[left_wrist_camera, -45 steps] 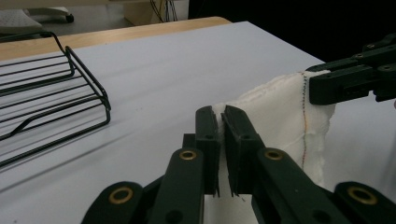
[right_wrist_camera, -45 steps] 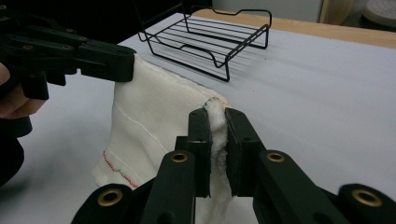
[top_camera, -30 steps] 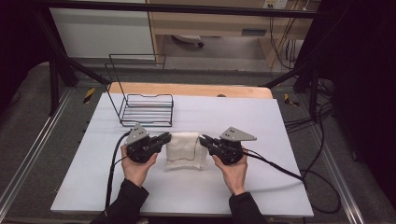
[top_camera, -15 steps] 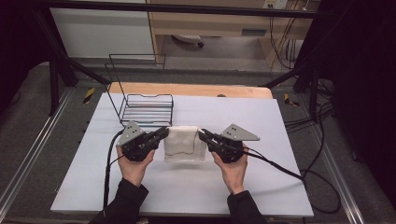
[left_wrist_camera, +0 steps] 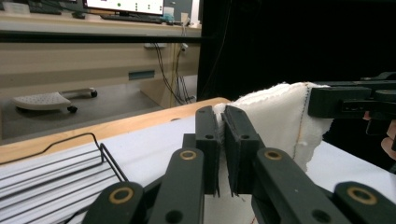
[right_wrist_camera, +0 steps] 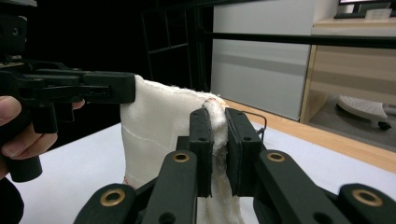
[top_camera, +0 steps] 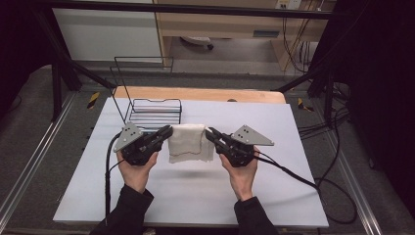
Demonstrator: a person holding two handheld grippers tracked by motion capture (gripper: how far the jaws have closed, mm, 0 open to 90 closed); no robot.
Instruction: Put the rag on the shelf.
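A folded white cloth hangs in the air above the white table, held by its two upper corners. My left gripper is shut on the cloth's left corner, and in the left gripper view the cloth is pinched between the black jaws. My right gripper is shut on the right corner, where the cloth bunches between its jaws. The cloth's lower edge dangles free, casting a shadow on the table.
A black wire rack stands on the table just behind the left gripper. A wooden board runs along the table's far edge. Cables trail from each gripper across the table.
Both grippers have lifted the cloth off the table and carried it away from the person, toward the rack. It now hangs between them instead of lying flat.
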